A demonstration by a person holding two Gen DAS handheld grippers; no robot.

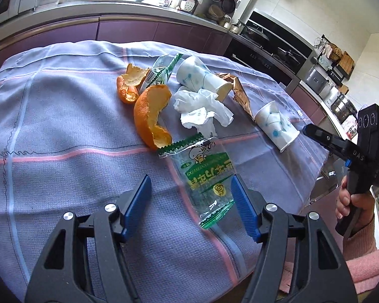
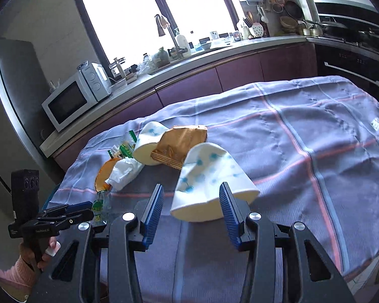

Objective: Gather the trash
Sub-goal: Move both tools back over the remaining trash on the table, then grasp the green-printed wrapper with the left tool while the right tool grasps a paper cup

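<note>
Nearby, toppled paper cup (image 2: 209, 184), rim toward right hand-held gripper (image 2: 191, 210), both grippers' blue fingers apart.

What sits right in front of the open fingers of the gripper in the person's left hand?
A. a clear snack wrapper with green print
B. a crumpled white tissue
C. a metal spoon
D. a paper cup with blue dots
A: in the left wrist view the clear wrapper with green print lies on the checked cloth just ahead of the open left gripper, with the tissue farther off.
</note>
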